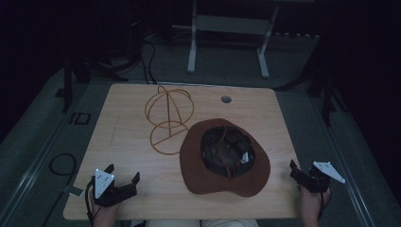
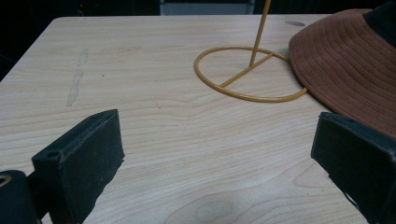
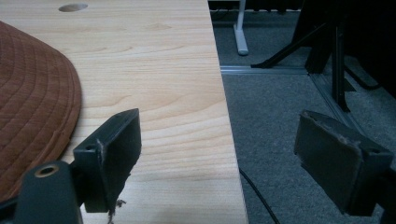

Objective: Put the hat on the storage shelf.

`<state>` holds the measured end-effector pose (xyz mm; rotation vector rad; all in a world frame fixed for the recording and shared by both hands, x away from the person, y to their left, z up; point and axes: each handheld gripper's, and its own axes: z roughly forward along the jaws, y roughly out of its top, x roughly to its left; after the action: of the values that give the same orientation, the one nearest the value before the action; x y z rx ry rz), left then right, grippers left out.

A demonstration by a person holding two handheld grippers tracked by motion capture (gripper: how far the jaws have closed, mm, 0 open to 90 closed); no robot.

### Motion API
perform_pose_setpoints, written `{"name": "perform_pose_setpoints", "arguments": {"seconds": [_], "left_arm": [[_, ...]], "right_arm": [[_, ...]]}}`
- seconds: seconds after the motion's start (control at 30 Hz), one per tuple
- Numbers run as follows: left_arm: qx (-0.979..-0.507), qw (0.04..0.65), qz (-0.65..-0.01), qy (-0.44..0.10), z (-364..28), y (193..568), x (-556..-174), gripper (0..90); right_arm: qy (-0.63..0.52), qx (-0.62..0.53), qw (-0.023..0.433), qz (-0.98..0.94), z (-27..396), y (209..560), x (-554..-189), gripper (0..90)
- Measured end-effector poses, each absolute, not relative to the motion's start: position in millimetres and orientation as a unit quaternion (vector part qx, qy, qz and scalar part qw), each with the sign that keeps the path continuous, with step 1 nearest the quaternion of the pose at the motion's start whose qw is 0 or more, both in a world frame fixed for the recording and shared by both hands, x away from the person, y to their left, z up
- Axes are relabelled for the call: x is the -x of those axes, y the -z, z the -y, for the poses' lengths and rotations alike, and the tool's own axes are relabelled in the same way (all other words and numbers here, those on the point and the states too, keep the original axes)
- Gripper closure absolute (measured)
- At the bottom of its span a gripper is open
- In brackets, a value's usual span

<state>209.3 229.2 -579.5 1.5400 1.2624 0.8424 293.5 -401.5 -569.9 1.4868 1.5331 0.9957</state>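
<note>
A brown wide-brimmed hat (image 1: 226,158) lies upside down on the wooden table (image 1: 123,137), its dark lining facing up. Its brim edge (image 2: 348,74) appears at the right of the left gripper view and at the left of the right gripper view as the brim (image 3: 32,102). A yellow wire hat stand (image 1: 168,118) stands left of the hat, its ring base (image 2: 250,74) touching the brim. My left gripper (image 1: 124,178) rests open at the table's front left corner. My right gripper (image 1: 302,171) is open at the table's right front edge, one jaw over the floor.
A round cable hole (image 1: 226,99) sits in the table's far right part. The table's right edge (image 3: 229,121) drops to grey carpet with a black cable. A white metal frame (image 1: 227,42) and dark stands lie beyond the table.
</note>
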Motion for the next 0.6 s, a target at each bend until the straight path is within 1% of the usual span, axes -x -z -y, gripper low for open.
{"name": "perform_pose_setpoints", "arguments": {"seconds": [0.2, 0.33, 0.37, 0.5, 0.6], "left_arm": [[-0.623, 0.473, -0.516, -0.348, -230.8, 578.6, -208.4, 2.7], [-0.623, 0.470, -0.518, -0.350, -232.3, 578.7, -208.6, 2.8], [-0.623, 0.469, -0.518, -0.350, -232.5, 578.6, -208.5, 2.7], [-0.622, 0.470, -0.518, -0.353, -232.9, 577.8, -208.0, 2.8], [-0.619, 0.473, -0.517, -0.354, -232.9, 577.9, -208.0, 2.8]], "right_arm": [[-0.387, -0.585, 0.383, -0.601, 401.6, 569.9, -293.3, 14.5], [-0.376, -0.592, 0.372, -0.608, 401.7, 568.0, -295.1, 14.5], [-0.372, -0.598, 0.361, -0.611, 402.0, 566.0, -296.4, 14.5], [-0.360, -0.604, 0.344, -0.622, 399.0, 560.7, -298.3, 14.5], [-0.356, -0.602, 0.321, -0.638, 394.4, 555.7, -301.5, 14.5]]}}
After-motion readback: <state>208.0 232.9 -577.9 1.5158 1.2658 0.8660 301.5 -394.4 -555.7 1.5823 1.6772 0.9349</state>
